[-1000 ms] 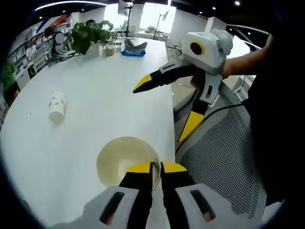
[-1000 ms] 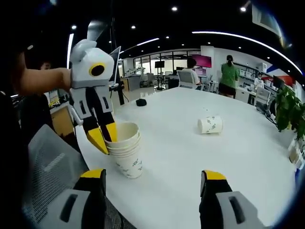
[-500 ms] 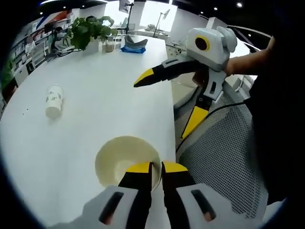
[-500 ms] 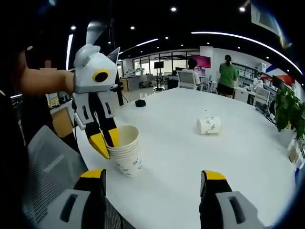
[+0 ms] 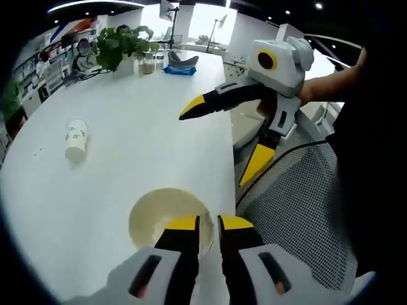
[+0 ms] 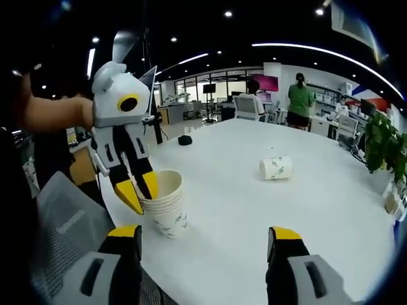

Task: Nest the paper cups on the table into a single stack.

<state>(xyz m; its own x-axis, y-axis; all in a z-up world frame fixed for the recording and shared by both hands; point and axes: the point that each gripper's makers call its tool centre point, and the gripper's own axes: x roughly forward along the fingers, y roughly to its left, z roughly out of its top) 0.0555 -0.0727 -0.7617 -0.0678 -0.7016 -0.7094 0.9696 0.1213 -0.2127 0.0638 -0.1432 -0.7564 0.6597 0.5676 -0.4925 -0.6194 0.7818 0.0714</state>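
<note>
A stack of nested paper cups (image 6: 166,210) stands upright near the white table's (image 6: 254,210) near edge; from above its open mouth (image 5: 162,216) shows. My left gripper (image 5: 208,223) is shut on the stack's rim, one jaw inside and one outside, as the right gripper view confirms for the left gripper (image 6: 140,190). A single paper cup (image 6: 275,168) with a green print lies on its side farther out on the table, also visible as the lone cup (image 5: 75,140). My right gripper (image 6: 203,233) is wide open and holds nothing, hovering off the table edge, right gripper (image 5: 222,143).
A mesh-backed chair (image 5: 299,190) sits just off the table edge beside the stack. A potted plant (image 5: 117,44) and a blue item (image 5: 178,70) stand at the far end. A small black object (image 6: 185,139) lies on the table. People stand in the background (image 6: 299,101).
The slit between my left jaws looks slightly wider on the rim. Both views have shifted a little; the cups and the right gripper stay put.
</note>
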